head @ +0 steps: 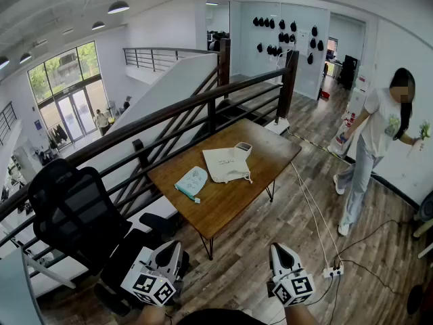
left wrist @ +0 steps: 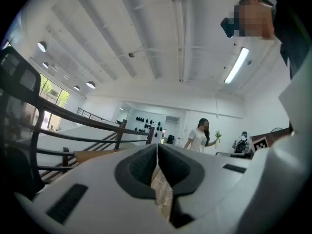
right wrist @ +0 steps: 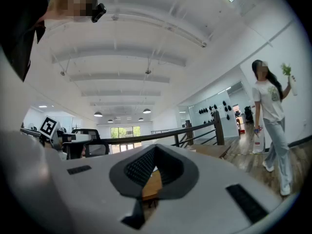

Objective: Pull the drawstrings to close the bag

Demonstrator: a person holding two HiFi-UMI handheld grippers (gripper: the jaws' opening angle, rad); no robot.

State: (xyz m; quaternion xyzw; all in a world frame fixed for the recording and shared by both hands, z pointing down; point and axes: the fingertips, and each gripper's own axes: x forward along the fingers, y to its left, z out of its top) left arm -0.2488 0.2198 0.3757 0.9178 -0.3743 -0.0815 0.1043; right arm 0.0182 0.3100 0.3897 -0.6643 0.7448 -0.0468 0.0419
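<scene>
On the bench (head: 226, 210), about mid-top: cream drawstring bag (head: 225, 164), lying flat, nothing touching it. A short cord (head: 248, 178) sticks out at the bag corner nearest the bench's right edge. A small white box (head: 242, 148) sits just past the bag toward the far end; touching or just clear, can't tell. A pale teal pouch (head: 191, 181) lies beside the bag toward the bench's left corner, close but apart.

Both grippers are well short of the bench, held level over the wood floor (head: 257, 249) off the near corner.
- left gripper (head: 173, 249): jaws fully together, empty. In the left gripper view the pads (left wrist: 141, 167) meet along one seam with nothing between them.
- right gripper (head: 279, 249): same, jaws closed on nothing. In the right gripper view the pads (right wrist: 140, 165) meet, and only bench wood shows through the gap under them.

Around it: a railing (head: 176, 112) runs along the bench's left edge. A black office chair (head: 74, 212) stands off the left corner, ahead of the left gripper. A power strip (head: 331, 271) with cables lies on the floor just right of the right gripper. A person (head: 375, 141) stands well off the bench's right corner, holding a green sprig (head: 424, 128).
</scene>
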